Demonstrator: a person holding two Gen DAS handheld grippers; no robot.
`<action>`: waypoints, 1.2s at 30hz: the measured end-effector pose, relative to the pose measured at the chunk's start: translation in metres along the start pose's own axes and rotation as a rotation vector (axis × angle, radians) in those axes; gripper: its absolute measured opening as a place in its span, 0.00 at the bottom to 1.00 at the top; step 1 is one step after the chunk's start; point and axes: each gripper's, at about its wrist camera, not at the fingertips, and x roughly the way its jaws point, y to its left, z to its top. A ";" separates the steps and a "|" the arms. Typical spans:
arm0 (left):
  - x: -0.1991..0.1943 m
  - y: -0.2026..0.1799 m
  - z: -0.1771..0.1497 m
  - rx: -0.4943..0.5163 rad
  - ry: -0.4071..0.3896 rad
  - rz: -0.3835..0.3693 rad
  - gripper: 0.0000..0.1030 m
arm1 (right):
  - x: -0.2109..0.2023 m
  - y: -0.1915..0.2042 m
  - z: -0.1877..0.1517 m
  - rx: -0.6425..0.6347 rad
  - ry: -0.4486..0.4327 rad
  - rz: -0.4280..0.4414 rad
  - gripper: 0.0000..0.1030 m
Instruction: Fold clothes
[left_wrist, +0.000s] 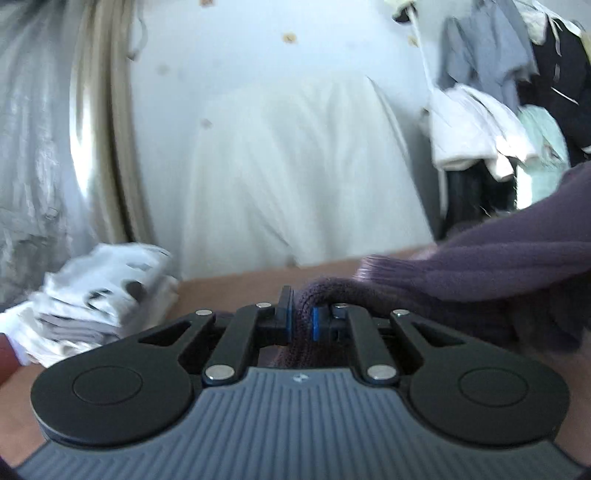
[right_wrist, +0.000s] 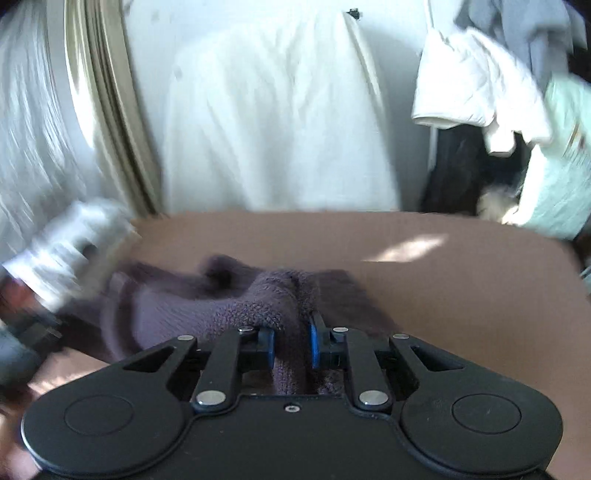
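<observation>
Surroundings, left to right. At the far left hangs a silvery grey curtain (left_wrist: 33, 155), with a beige vertical frame (left_wrist: 110, 129) just beside it. Below these, at the left edge of the brown table (right_wrist: 461, 295), lies a stack of folded white and grey clothes (left_wrist: 99, 295); it is blurred in the right wrist view (right_wrist: 70, 243). Behind the table's far edge, at centre, hangs a white draped sheet (left_wrist: 295, 170), against a pale wall. To the far right a heap of hanging garments (left_wrist: 491, 103) in white, grey, dark and pale green crowds the corner, well apart from the work area. A patch of sunlight (right_wrist: 402, 251) falls on the bare table right of centre.

Task item. The purple knit sweater (right_wrist: 229, 306) lies bunched on the table's near left part. In the left wrist view it rises to the right (left_wrist: 480, 258) and blocks the view of the table on that side.

Grippers. The left gripper (left_wrist: 300, 321) points forward, low over the table, its blue-padded fingers clamped on a ribbed fold of the sweater. The right gripper (right_wrist: 293, 349) also points forward and level, its fingers closed on a thick knit fold that bulges up between the pads. Both frames are motion-blurred at the edges; the holding hands cannot be made out.
</observation>
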 end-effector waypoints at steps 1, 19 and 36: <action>-0.002 0.009 0.002 -0.018 -0.005 0.023 0.09 | -0.003 0.005 -0.004 0.005 0.000 0.035 0.19; 0.005 0.061 -0.026 -0.248 0.178 0.039 0.09 | -0.025 -0.118 0.036 0.003 -0.080 -0.676 0.16; 0.049 0.057 -0.064 -0.411 0.529 -0.098 0.14 | 0.020 -0.135 -0.021 0.152 0.090 -0.478 0.49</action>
